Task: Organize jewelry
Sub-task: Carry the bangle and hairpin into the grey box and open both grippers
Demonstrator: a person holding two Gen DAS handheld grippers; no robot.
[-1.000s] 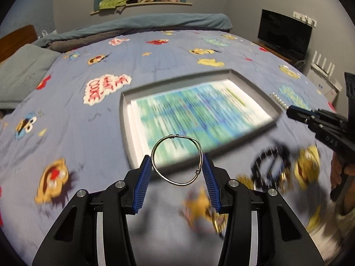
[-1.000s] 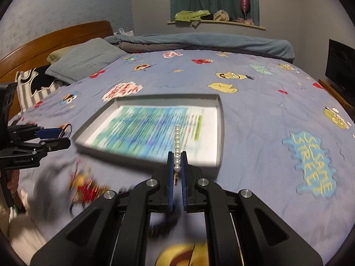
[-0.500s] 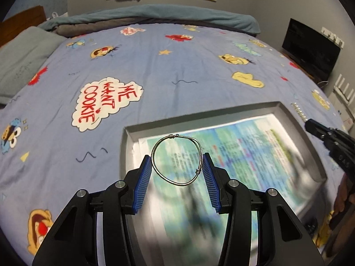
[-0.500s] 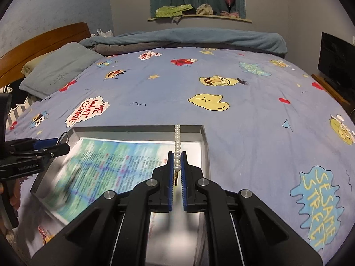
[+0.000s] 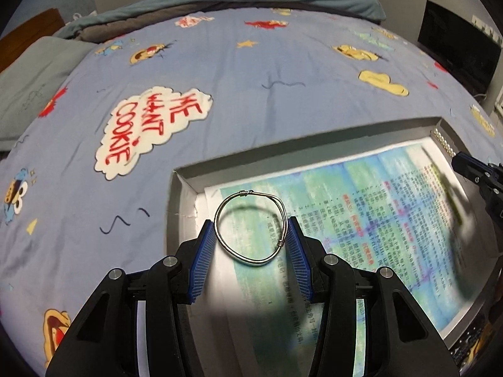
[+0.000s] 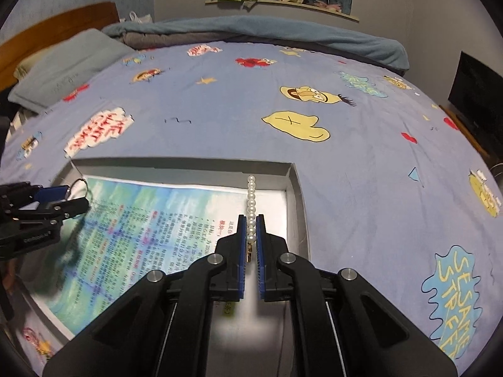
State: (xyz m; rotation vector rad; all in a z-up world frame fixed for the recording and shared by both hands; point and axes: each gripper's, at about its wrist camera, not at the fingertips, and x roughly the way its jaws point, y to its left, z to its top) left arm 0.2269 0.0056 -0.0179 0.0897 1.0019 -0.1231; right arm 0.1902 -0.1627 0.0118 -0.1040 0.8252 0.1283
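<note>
My left gripper [image 5: 251, 231] is shut on a silver wire bangle [image 5: 250, 227], held flat between its blue pads above the left end of a grey tray [image 5: 185, 182] lined with a printed sheet [image 5: 361, 213]. My right gripper [image 6: 251, 220] is shut on a pearl strand [image 6: 251, 194], which stands up from the pads above the tray's right end [image 6: 298, 207]. The left gripper also shows in the right wrist view [image 6: 75, 201] with the bangle [image 6: 80, 185]. The right gripper shows at the right edge of the left wrist view [image 5: 462, 163] with the pearls [image 5: 444, 143].
The tray lies on a bed with a blue cartoon-print cover [image 6: 220, 100]. A grey pillow [image 6: 66, 66] and wooden headboard [image 6: 47, 31] are at the far left. A dark screen [image 6: 478, 91] stands at the right. More jewelry lies blurred beyond the tray's near corner [image 5: 471, 342].
Both grippers have moved forward from the loose jewelry on the cover to above the tray, each still holding its piece. The tray is now nearer and lower in both views.
</note>
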